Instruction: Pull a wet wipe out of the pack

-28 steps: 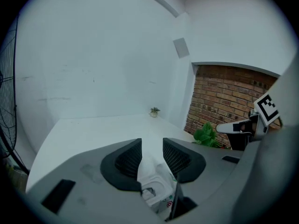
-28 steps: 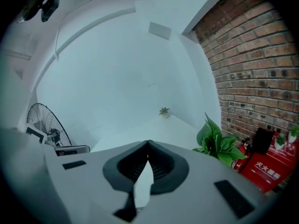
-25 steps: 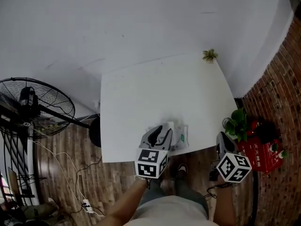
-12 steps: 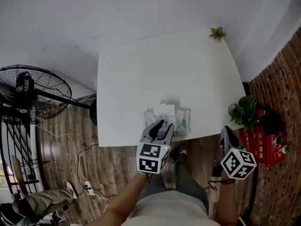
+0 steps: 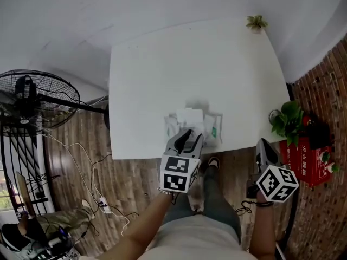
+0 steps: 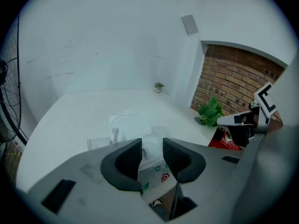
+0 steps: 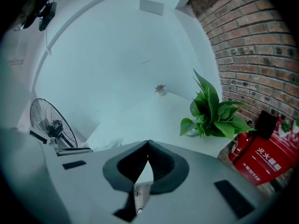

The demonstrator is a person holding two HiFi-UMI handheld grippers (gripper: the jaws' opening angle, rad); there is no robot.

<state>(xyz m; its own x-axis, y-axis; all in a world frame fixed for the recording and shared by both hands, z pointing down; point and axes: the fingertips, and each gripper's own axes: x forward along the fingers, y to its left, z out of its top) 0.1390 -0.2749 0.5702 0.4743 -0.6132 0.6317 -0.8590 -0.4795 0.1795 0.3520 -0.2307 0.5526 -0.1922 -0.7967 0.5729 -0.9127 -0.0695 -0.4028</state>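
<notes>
The left gripper (image 6: pixel 152 154), jaws parted and empty, is hovering over the near edge of the wet wipe pack (image 6: pixel 127 124), lying lower centre; the right gripper (image 7: pixel 148 146), jaws closed, is hanging well apart, lower right

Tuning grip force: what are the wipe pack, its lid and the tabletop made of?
Wipe pack: soft plastic film, apparently; crinkled, glossy, printed. Lid: stiffer translucent white plastic, keeps a flat rectangular shape. Table: smooth matte white top; core unclear.
</notes>
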